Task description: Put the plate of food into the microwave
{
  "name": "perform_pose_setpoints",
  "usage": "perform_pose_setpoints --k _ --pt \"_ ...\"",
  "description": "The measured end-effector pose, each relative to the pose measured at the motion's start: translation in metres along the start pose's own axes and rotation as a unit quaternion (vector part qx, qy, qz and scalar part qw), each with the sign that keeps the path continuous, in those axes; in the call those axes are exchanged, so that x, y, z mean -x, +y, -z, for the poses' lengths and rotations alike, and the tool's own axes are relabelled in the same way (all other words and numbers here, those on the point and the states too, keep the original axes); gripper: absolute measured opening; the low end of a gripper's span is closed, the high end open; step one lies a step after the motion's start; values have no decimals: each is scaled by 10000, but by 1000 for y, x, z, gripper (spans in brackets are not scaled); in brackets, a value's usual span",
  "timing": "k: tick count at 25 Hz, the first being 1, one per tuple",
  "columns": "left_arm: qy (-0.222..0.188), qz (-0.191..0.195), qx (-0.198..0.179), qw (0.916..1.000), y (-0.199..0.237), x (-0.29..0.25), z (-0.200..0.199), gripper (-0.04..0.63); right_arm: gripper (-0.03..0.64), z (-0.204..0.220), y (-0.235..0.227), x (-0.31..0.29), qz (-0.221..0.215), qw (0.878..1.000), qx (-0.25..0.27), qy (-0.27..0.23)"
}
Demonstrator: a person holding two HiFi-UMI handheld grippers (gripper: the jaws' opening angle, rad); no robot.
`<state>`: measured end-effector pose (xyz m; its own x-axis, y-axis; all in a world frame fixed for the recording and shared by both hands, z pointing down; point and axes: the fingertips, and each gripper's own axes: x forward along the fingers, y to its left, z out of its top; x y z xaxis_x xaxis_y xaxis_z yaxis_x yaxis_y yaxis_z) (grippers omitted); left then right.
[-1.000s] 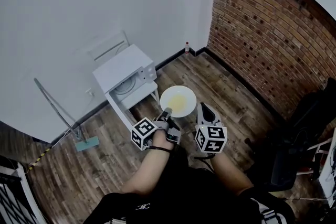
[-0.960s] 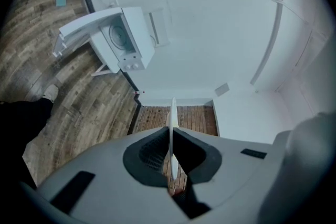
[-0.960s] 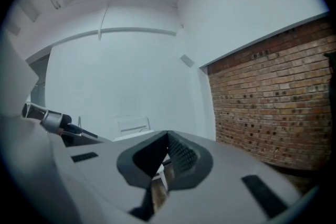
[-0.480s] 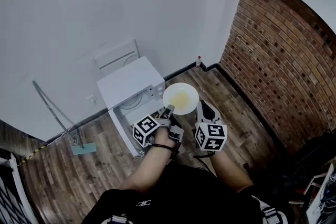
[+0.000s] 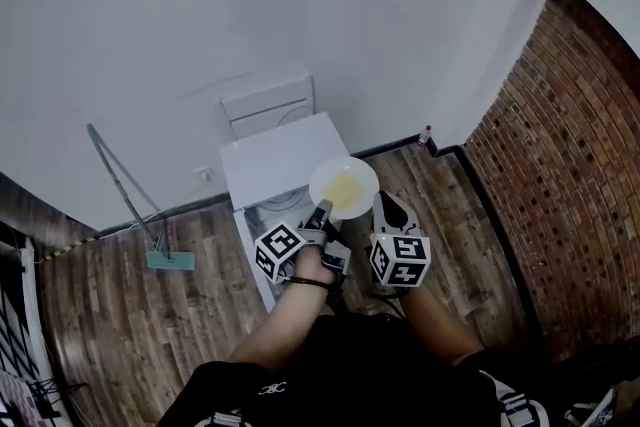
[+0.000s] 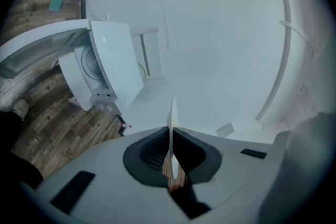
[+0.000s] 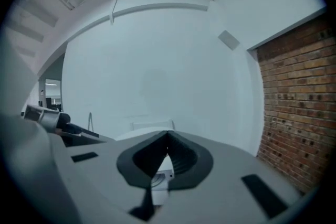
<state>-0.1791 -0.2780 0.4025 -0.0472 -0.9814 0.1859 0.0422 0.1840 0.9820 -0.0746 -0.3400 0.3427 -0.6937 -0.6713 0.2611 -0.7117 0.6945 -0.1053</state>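
A white plate (image 5: 344, 187) with yellow food is held level in front of me. My left gripper (image 5: 321, 210) is shut on its near rim. In the left gripper view the plate (image 6: 172, 113) shows edge-on, pinched between the dark pads of the left gripper (image 6: 171, 131). My right gripper (image 5: 389, 206) hovers just right of the plate, apart from it, shut with nothing in it; its tips meet in the right gripper view (image 7: 168, 136). The white microwave (image 5: 283, 162) sits on a stand right under and beyond the plate, its round cavity (image 5: 272, 210) facing me with the door (image 6: 31, 52) swung open.
A white frame (image 5: 268, 103) stands against the wall behind the microwave. A long-handled mop with a teal head (image 5: 166, 261) leans at the left. A small bottle (image 5: 425, 135) stands in the corner by the brick wall (image 5: 570, 165). Wooden floor lies all around.
Both grippers and the plate have swung left toward the microwave. It has slid from the left to under the plate, and the brick wall has moved off to the right.
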Motion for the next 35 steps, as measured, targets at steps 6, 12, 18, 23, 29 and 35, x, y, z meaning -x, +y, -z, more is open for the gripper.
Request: perform_pose_setpoints --k 6,12,18,23,29,35 --pt "-821 -98 198 9964 15 9 -51 14 13 12 43 -54 -886 9955 112 310" --pt "-1881 -74 374 9814 20 17 -82 14 14 5 72 -99 -1968 9789 431 350" --pt "-2854 25 522 9570 15 18 -99 14 14 -15 80 -132 -2797 9575 627 319" --pt "-3490 -56 425 9361 29 25 -90 14 14 8 87 -145 -3413 9327 962 658" --pt "-4116 -151 824 9075 82 41 -66 14 14 55 98 -149 -3978 9022 1339 992" --pt "-4068 -360 900 9083 141 38 -42 14 14 99 90 -150 -3984 9011 1304 1109"
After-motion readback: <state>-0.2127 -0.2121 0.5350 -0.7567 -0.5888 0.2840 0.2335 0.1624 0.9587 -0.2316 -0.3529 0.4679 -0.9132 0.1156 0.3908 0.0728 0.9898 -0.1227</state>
